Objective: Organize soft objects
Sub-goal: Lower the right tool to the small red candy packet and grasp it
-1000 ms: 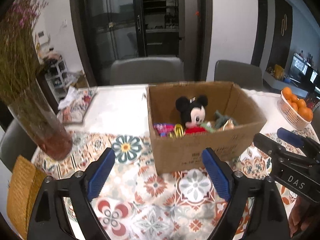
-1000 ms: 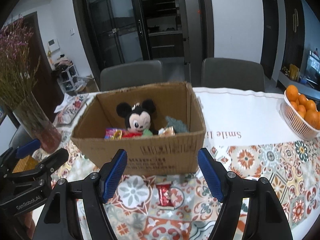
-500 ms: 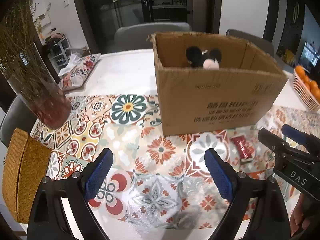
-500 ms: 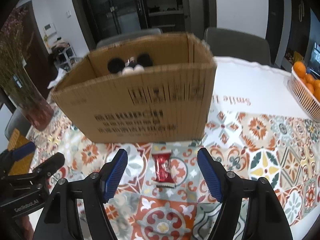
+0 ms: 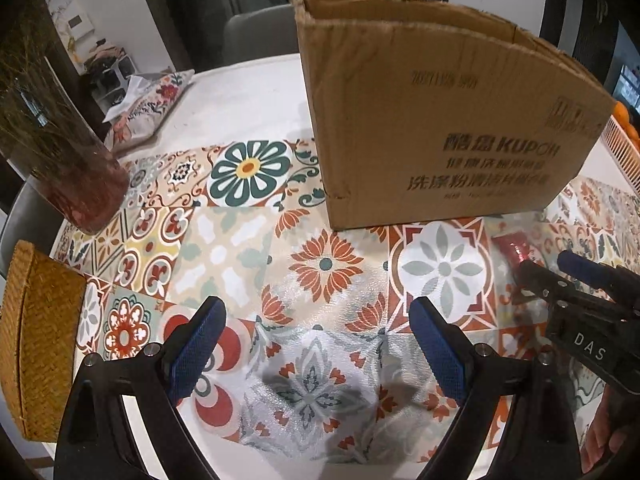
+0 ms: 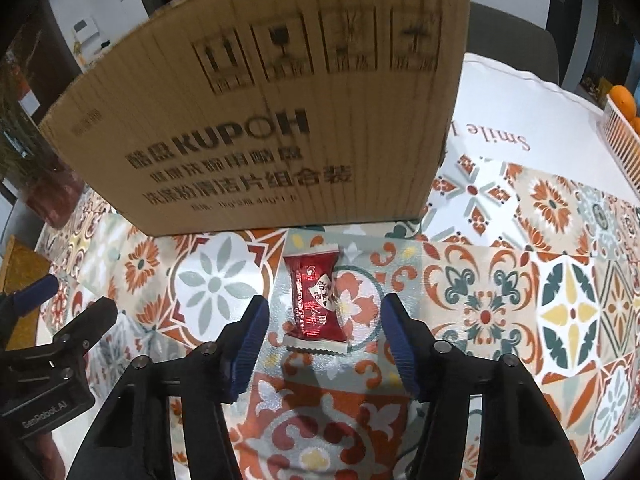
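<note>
One red sweet wrapper (image 6: 316, 300) lies on the patterned tablecloth (image 6: 560, 300) just near of the cardboard box (image 6: 280, 120), between the right gripper (image 6: 324, 344)'s closing, not-yet-touching fingers; next they must pinch it, while the left gripper (image 5: 316, 344) hangs wide open, empty.

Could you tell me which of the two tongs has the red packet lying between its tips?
The right tongs: the red packet lies between them; the left tongs frame only bare tablecloth.

packet (image 6: 316, 300) before box (image 6: 260, 128), on table (image 6: 500, 128)
</note>
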Demonstrator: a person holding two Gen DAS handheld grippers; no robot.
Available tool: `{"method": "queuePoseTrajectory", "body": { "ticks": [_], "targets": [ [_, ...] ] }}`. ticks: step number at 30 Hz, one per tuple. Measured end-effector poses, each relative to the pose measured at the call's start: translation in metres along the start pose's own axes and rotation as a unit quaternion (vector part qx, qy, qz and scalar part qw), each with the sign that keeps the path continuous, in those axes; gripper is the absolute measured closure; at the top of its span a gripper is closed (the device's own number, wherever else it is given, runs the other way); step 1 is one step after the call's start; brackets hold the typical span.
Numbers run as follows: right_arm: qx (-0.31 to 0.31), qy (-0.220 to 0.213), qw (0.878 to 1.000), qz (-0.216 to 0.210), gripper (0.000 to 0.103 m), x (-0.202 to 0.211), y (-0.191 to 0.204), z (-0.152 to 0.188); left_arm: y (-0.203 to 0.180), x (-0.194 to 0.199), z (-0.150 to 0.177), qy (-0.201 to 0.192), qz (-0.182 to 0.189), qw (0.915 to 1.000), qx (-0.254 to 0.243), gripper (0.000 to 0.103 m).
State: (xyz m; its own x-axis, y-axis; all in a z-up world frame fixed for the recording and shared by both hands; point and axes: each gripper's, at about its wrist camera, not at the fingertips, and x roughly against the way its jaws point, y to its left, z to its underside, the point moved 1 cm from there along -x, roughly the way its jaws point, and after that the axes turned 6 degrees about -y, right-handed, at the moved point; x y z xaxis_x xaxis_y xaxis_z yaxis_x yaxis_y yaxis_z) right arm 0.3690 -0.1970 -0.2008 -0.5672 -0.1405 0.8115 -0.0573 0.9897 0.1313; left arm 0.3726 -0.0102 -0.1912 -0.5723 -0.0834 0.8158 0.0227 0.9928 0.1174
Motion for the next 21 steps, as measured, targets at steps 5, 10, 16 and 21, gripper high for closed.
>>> {"method": "queuePoseTrajectory", "body": {
  "ticks": [5, 10, 16, 21],
  "targets": [
    [0.003, 0.010, 1.000, -0.002, 0.054, -0.013, 0.003, 0.001, 0.000, -0.009, -0.001, 0.008, -0.004, 1.0000, -0.001, 0.009],
    [0.003, 0.010, 1.000, -0.001, 0.062, -0.019, 0.005, 0.000, 0.000, -0.012, -0.002, 0.009, -0.006, 0.9999, -0.001, 0.009],
    [0.009, 0.010, 1.000, -0.001, 0.078, -0.025, 0.012, -0.007, -0.001, -0.010, -0.003, 0.007, -0.006, 1.0000, -0.002, 0.009],
    [0.005, 0.006, 1.000, 0.000, 0.078, -0.016, 0.012, -0.006, -0.002, -0.004, -0.003, 0.002, -0.004, 1.0000, -0.005, 0.009]
  ]
}}
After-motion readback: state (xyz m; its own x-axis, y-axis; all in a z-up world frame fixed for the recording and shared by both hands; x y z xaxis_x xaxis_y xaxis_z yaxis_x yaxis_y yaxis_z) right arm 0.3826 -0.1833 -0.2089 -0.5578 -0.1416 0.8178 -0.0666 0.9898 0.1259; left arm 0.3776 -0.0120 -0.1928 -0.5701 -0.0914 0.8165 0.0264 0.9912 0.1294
